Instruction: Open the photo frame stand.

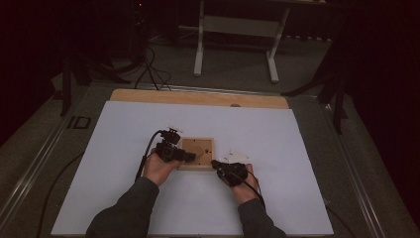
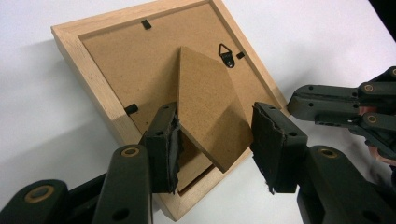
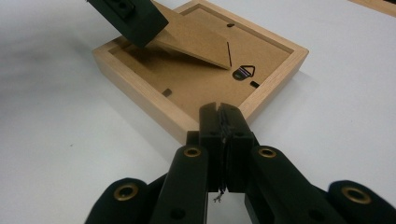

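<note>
- Right gripper (image 3: 219,114): jaws pressed flat together with nothing between them. The tips rest at the near corner of the picture frame (image 3: 261,88), touching or just short of the wood; which of the two cannot be told.
- Left gripper (image 2: 215,149): jaws part-way apart, straddling the fold-out stand (image 2: 210,112) on the frame's back. One pad (image 2: 163,147) lies close against the stand's edge; the other pad stands off from the board with a visible gap. Judged not yet gripping.
- Picture frame: lies face down on the white table cover (image 1: 124,148), between the two grippers in the high view (image 1: 197,152), backing board up. The stand is lifted at an angle, hinged near the hanging hook (image 2: 227,54), its free end nearest the left fingers.
- Beyond the fingers: small black retaining tabs (image 2: 146,23) sit along the far inside edge of the frame. White scraps (image 1: 235,156) lie just past the right gripper.
- Step in hand, as judged: take hold of the stand and swing it about its hinge.
- To do it well: centre the free end between the left pads before closing, grip near its tip, and move it along the hinge arc, not sideways, since thin board may crease.
- Keep the right tips bearing on the frame corner so the frame neither slides nor lifts.
</note>
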A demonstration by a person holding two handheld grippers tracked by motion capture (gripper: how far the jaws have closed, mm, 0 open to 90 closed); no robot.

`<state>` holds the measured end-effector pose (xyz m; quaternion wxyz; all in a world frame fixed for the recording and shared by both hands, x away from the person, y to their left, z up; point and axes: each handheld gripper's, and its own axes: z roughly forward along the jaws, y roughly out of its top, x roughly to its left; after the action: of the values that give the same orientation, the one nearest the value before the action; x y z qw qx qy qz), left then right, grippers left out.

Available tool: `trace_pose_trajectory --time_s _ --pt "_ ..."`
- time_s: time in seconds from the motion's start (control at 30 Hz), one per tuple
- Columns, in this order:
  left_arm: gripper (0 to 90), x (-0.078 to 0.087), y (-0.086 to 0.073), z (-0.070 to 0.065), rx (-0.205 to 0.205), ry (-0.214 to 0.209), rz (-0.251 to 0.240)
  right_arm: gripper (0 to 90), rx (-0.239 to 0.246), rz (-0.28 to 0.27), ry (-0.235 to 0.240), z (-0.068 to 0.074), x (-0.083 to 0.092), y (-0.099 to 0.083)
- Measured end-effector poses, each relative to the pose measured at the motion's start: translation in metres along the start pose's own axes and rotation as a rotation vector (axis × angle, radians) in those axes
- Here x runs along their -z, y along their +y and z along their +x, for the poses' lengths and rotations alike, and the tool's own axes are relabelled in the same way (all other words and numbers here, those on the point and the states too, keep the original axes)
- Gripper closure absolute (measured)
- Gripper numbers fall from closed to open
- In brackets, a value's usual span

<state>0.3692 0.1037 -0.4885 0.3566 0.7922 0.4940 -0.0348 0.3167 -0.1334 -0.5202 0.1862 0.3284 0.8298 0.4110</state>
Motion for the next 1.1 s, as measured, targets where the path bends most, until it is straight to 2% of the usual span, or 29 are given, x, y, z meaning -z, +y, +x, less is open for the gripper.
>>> trace_pose_trajectory --time_s 0.27,0.5,0.8,1.1 --pt "54.6 0.000 0.001 -0.003 -0.016 0.026 0.006 83.7 -0.002 0.005 0.003 -0.001 0.000 0.001" --pt "54.5 0.000 0.000 -0.007 -0.040 0.050 -0.004 74.6 0.000 0.021 0.006 -0.001 0.001 0.002" --pt "54.4 0.003 -0.003 -0.015 -0.100 0.087 -0.016 61.7 -0.004 0.029 0.020 -0.003 0.003 0.004" --pt "54.3 0.004 -0.010 -0.023 -0.159 0.122 -0.049 59.3 -0.024 0.013 0.025 -0.008 0.008 0.008"
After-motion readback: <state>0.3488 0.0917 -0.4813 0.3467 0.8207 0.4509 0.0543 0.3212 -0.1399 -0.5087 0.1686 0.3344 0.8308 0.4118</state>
